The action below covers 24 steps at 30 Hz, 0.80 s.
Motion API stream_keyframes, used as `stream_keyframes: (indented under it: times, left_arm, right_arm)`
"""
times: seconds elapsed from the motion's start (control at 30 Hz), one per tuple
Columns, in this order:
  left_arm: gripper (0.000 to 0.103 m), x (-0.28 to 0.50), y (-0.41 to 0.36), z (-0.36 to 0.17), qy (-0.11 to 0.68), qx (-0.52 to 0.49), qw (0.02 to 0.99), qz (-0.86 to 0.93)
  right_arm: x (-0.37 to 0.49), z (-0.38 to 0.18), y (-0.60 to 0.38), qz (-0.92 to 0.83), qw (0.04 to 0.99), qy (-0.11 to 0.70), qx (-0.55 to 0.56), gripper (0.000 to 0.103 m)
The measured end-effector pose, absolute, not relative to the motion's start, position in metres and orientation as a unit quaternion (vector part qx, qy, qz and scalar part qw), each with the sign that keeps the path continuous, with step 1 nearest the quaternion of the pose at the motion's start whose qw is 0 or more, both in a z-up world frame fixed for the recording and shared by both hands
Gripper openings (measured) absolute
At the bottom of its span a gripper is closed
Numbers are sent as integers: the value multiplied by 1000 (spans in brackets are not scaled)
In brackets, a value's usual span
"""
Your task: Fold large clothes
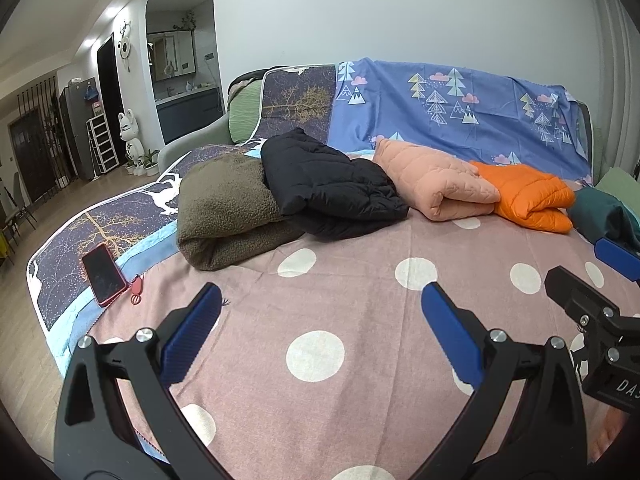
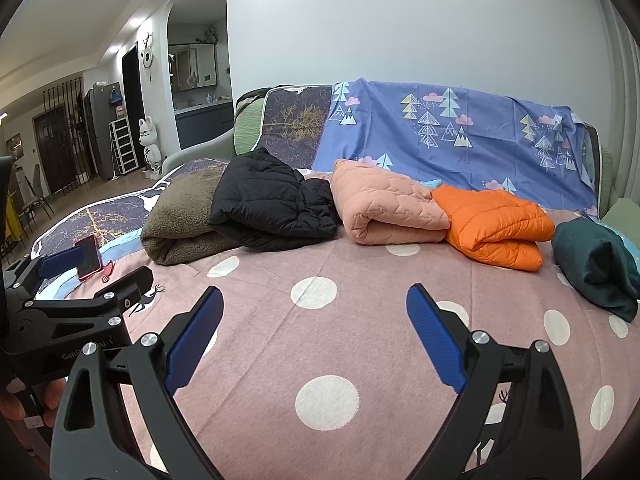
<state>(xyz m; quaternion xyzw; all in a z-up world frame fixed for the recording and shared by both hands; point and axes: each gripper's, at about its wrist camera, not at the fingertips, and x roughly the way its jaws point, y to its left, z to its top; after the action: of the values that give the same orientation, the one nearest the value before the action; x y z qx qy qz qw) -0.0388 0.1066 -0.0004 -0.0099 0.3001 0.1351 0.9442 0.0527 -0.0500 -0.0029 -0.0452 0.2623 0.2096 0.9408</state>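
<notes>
Left wrist view: the left gripper [image 1: 322, 304] hangs wide apart and empty over the pink dotted bed cover [image 1: 360, 392]. The right gripper [image 2: 315, 306] is equally wide, holding nothing. Toward twelve o'clock a row of folded garments lies on the bed: brown fleece [image 1: 224, 212] at eleven, black puffer jacket [image 1: 332, 192] overlapping it, peach quilted coat [image 1: 432, 180], orange down jacket [image 1: 528, 196] at one, and a dark teal garment [image 2: 596, 264] at two. All look soft, light and puffy, likely springy and slippery; best pinched at hems or collars. A phone [image 1: 104, 274] rests at ten.
</notes>
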Motion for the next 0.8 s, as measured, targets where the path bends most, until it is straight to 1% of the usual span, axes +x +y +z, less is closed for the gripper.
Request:
stream_keyframes:
  times: [0.8]
  left_arm:
    - [101, -39, 107, -4, 306, -5, 942, 141]
  right_arm:
    - [55, -9, -48, 211, 940, 265, -45, 93]
